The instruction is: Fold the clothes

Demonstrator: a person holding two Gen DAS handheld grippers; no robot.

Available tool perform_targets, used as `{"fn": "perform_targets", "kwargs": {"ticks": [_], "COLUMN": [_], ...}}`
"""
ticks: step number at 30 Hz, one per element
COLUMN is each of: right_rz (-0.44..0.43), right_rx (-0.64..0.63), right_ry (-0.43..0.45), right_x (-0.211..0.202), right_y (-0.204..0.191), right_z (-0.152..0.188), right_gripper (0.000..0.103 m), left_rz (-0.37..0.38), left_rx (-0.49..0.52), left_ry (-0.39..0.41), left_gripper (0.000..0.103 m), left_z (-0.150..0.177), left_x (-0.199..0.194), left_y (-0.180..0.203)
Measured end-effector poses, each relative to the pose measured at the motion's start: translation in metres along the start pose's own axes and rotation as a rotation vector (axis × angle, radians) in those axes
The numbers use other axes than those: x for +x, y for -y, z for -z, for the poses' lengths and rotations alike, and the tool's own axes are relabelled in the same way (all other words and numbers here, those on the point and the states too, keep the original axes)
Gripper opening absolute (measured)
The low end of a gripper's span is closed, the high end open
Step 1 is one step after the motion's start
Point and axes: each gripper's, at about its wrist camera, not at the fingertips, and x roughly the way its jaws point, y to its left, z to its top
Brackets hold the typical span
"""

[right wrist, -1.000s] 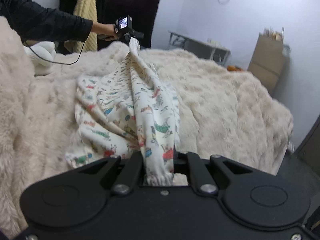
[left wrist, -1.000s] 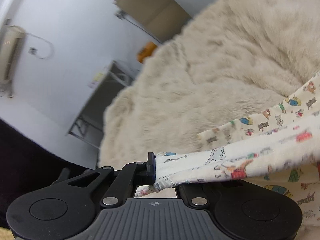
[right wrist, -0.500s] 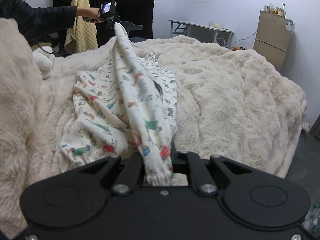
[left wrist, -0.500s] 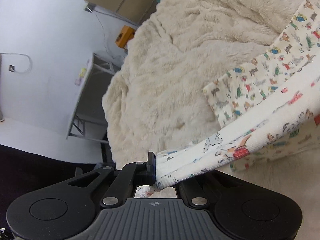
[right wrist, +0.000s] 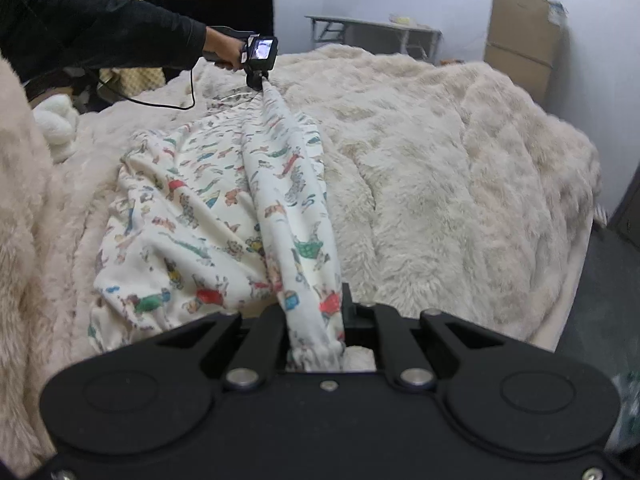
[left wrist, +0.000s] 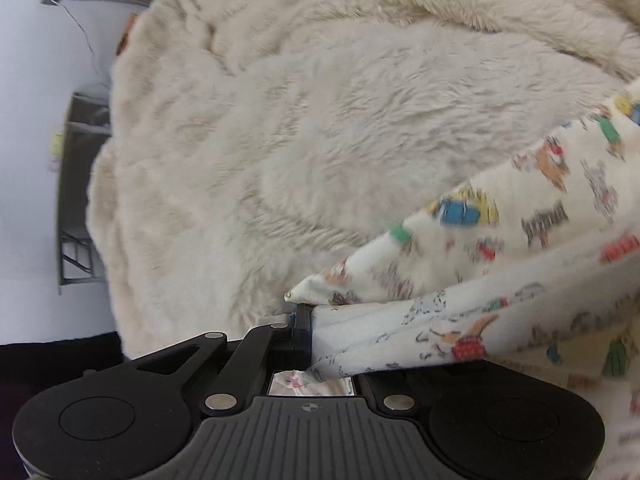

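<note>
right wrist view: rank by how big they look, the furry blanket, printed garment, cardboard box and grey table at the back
1. furry blanket, fills most of the frame.
2. printed garment, stretched between both grippers.
3. cardboard box.
4. grey table.
The box and table stand far back, so they look smaller than they are; those two are close.

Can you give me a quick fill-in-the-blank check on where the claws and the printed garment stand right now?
1. The right claw is shut on one end of the printed ____.
2. The left claw grips the far end, so a long strip of garment stretches ____ the two claws.
3. The rest of the garment lies on a fluffy cream ____ that covers the bed.
4. Against the far wall stands a stack of ____ boxes.

Missing words: garment; between; blanket; cardboard
</note>
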Motion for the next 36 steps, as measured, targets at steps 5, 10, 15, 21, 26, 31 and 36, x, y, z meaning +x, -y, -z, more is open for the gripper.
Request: {"fn": "perform_targets", "kwargs": {"ticks": [5,10,15,21,26,31,36], "right_rz": [-0.021,-0.032,-0.015,-0.043,-0.047,-0.065,-0.145], "right_rx": [0.165,0.264,0.206,0.318,0.297,0.24,0.131], "right_ry": [-0.009,0.004,-0.025,-0.029,0.026,0.088,0.073], "right_x": [-0.001,-0.008,-0.021,-0.027,-0.037,-0.023,0.027], "right_y": [0.022,0.042,0.045,0.068,0.067,0.059,0.041], "right_z": [0.0,0.009,0.005,0.011,0.002,-0.04,-0.1], "right_gripper": [0.019,0.041,0.059,0.061,0.062,0.063,0.063], "left_rz": [0.019,0.158,0.205,0.407,0.645,0.744,0.763], "left_rx": [-0.123,-0.286,-0.414,-0.906,-1.259,-1.558,-1.79], "left_ry": [-0.026,-0.044,-0.031,0.098,0.179,0.22,0.438], "left_gripper": [0.012,0.103,0.103,0.103,0.103,0.097,0.012], "left_z": [-0.004,0.028,0.072,0.178,0.238,0.258,0.254], "left_x": [0.004,-0.014,-0.033,-0.05,-0.038,0.004,0.012], "left_y": [-0.018,-0.042,-0.061,-0.063,-0.017,0.022,0.034]}}
